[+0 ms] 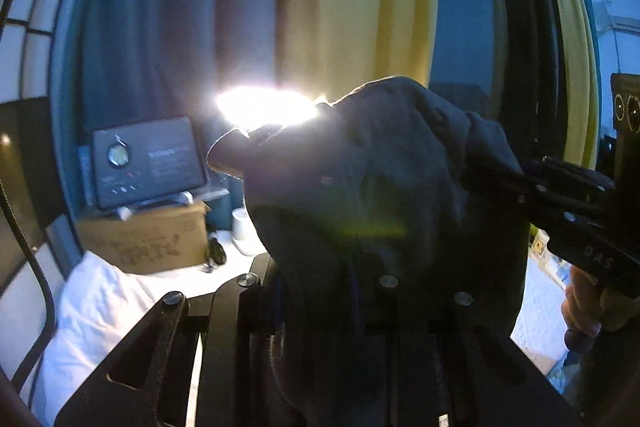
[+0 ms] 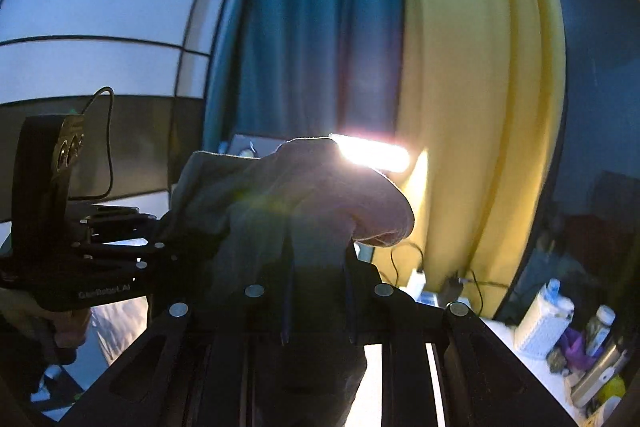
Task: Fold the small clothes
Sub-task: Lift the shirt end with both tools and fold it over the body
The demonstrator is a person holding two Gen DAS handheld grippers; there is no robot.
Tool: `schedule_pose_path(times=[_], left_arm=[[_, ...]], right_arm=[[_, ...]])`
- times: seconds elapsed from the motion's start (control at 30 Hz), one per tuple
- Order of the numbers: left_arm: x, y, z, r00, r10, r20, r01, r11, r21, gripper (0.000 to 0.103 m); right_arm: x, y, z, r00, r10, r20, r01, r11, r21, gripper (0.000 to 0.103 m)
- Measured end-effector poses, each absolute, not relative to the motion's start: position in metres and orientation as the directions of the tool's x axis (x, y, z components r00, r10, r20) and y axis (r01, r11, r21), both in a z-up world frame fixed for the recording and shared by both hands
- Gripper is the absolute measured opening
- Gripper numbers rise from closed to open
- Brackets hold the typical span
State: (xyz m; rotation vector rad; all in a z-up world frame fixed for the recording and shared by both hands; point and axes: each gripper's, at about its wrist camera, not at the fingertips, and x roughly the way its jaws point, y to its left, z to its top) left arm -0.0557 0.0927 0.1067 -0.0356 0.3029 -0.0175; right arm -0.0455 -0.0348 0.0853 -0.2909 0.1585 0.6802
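A small dark grey garment (image 1: 360,187) hangs in the air, stretched between both grippers and backlit by a lamp. My left gripper (image 1: 352,267) is shut on one end, and the cloth drapes over its fingers and hides them. In the left wrist view the right gripper (image 1: 532,183) comes in from the right and pinches the other end, with a hand (image 1: 584,307) under it. In the right wrist view the same garment (image 2: 304,207) covers my right gripper (image 2: 316,287), which is shut on it. The left gripper (image 2: 160,239) grips the cloth's left end there.
A glaring lamp (image 1: 264,107) shines behind the cloth, before blue and yellow curtains (image 2: 460,67). Below lie white bedding (image 1: 100,299), a cardboard box (image 1: 148,239) bearing a dark device (image 1: 148,163), and a white cup (image 1: 242,223). Bottles and clutter (image 2: 560,327) sit at the lower right.
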Motion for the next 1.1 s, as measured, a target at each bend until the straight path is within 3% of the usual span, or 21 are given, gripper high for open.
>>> schedule_pose_path(times=[0.23,0.4,1.1], left_arm=[[-0.088,0.108,0.128,0.973,0.030,-0.231,-0.035,0.999,-0.017,0.023],[-0.098,0.119,0.128,0.971,0.055,-0.231,-0.058,0.998,-0.006,0.023],[-0.013,0.156,0.045,0.884,0.050,-0.465,-0.080,0.996,-0.045,0.023]], right_arm=[[-0.077,-0.021,0.107,0.739,0.649,-0.179,-0.673,0.702,-0.233,0.019],[-0.087,-0.012,0.109,0.717,0.676,-0.169,-0.696,0.681,-0.229,0.019],[0.008,0.035,0.029,0.657,0.630,-0.414,-0.716,0.693,-0.082,0.019]])
